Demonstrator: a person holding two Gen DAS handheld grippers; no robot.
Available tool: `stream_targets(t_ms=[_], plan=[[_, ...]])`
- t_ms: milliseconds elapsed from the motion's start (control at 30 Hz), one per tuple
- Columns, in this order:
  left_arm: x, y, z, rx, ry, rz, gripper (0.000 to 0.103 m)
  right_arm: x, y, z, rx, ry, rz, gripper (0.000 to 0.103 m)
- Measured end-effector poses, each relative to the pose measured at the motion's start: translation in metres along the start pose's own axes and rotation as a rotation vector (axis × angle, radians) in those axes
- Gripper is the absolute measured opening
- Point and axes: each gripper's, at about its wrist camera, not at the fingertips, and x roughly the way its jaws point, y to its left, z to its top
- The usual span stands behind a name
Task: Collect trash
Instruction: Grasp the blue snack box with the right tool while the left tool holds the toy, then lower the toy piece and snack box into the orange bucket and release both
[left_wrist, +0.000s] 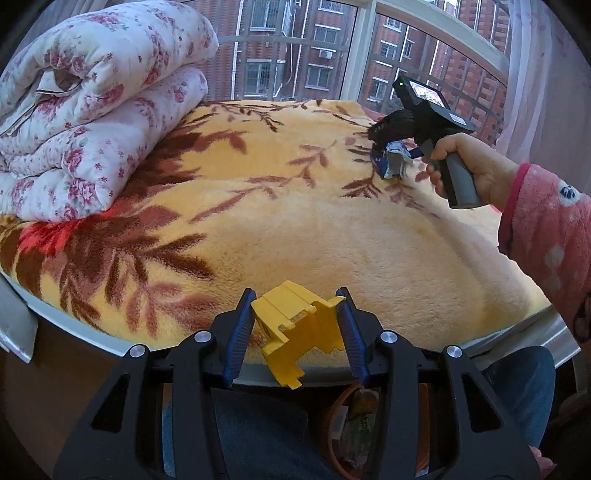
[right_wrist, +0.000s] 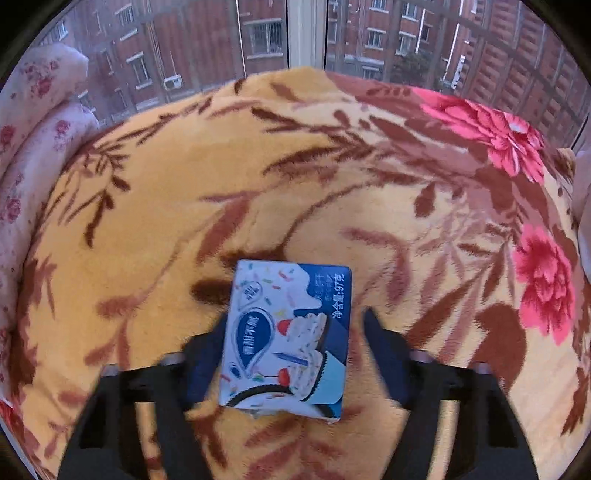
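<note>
My left gripper (left_wrist: 298, 325) is shut on a flattened yellow carton (left_wrist: 295, 332) and holds it over the bed's near edge. My right gripper (right_wrist: 295, 343) is open, its blue-padded fingers (right_wrist: 384, 350) on either side of a blue and white snack box (right_wrist: 288, 336) that lies on the yellow floral blanket (right_wrist: 184, 184). The left finger touches the box; a gap shows on the right. In the left wrist view the right gripper (left_wrist: 384, 144) sits over the box (left_wrist: 391, 158) at the far right of the bed.
A folded pink floral quilt (left_wrist: 92, 103) is stacked at the bed's far left. A window with bars (left_wrist: 295, 48) runs behind the bed. An orange-rimmed bin with trash (left_wrist: 354, 424) stands below the left gripper, beside my knees.
</note>
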Motion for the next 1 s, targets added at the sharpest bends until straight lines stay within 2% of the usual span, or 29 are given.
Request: stream_targets(t_ms=[200,400,600,733,900,1000], plan=[[-0.002,-0.006,0.0,0.014,-0.005,-0.008,0.044,-0.017,-0.009,-0.013,-0.007,-0.008,0.039,0.052],[-0.013,-0.019,0.0,0.058,-0.014,-0.017,0.044,-0.083,-0.021,-0.052,-0.083,-0.106,0.126,0.052],[-0.025,-0.043,-0.006,0.113,-0.007,-0.062,0.044,-0.162,-0.049,-0.128,-0.151,-0.169,0.243,0.052],[-0.03,-0.063,-0.011,0.161,-0.004,-0.084,0.044,-0.205,-0.069,-0.183,-0.197,-0.208,0.278,0.052],[-0.034,-0.085,-0.019,0.217,0.011,-0.119,0.044,-0.24,-0.091,-0.244,-0.237,-0.23,0.309,0.052],[-0.034,-0.097,-0.029,0.252,0.038,-0.141,0.044,-0.248,-0.097,-0.279,-0.255,-0.229,0.318,0.052]])
